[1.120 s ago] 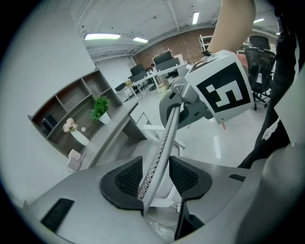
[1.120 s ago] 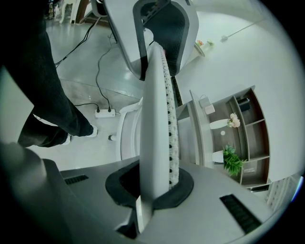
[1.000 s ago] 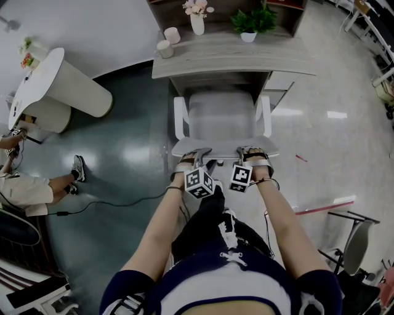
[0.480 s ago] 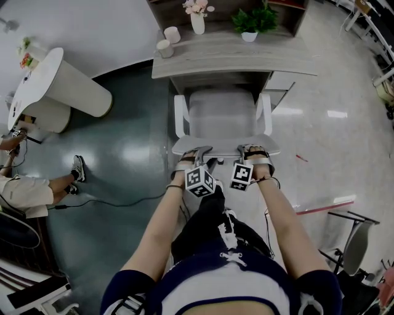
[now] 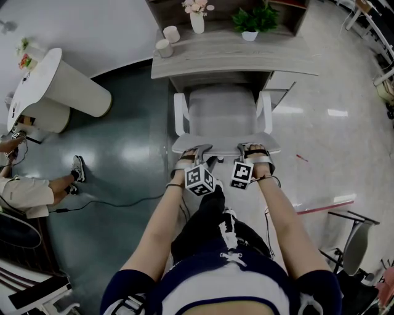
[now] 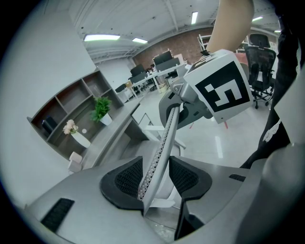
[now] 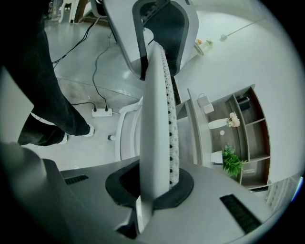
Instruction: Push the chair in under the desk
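- The chair (image 5: 225, 117) faces the desk (image 5: 234, 56), its front-to-back line square to the desk's front edge, with the seat front at the kneehole.
- The right gripper (image 5: 251, 151) clamps the backrest (image 5: 225, 146) top. The left gripper (image 5: 196, 152) straddles it, jaws apart (gap visible).
- Open floor (image 5: 129, 147) flanks both sides.

From your head view, the chair (image 5: 225, 117) hides its own base and wheels beneath the seat and backrest. Its front edge meets the shadow of the tabletop (image 5: 234, 58), so you cannot tell how far under it sits. The seated person (image 5: 28, 187) and the shelf (image 5: 172, 9) are cut off by the picture's edges.
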Tool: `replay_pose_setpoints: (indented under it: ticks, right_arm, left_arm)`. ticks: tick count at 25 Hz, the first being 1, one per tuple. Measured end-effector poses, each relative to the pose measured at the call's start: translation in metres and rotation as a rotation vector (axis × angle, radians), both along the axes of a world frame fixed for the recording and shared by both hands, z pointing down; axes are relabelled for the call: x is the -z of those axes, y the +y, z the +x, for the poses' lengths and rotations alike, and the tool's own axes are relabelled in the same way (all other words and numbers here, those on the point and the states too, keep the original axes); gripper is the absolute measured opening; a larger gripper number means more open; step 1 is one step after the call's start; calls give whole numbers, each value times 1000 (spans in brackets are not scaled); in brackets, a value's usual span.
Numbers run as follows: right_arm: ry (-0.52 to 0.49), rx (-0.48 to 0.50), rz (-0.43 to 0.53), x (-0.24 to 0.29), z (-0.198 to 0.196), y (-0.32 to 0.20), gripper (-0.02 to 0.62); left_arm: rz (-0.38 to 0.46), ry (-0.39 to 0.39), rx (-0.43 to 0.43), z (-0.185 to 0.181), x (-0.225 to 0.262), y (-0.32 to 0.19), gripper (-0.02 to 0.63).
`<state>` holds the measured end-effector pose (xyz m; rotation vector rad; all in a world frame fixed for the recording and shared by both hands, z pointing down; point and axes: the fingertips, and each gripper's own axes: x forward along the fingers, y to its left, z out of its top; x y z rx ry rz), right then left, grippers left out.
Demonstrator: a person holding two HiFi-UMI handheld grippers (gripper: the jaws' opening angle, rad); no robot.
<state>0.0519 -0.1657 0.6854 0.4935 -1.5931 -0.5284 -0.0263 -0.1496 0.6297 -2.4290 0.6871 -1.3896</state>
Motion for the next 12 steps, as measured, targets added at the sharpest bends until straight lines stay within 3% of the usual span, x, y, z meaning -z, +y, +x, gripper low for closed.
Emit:
replay_pose_setpoints:
  ticks: [12]
  right_arm:
    - [-2,3,10,2,1,-7,12]
  left_arm:
    - [8,0,-5,1,3,-6,179]
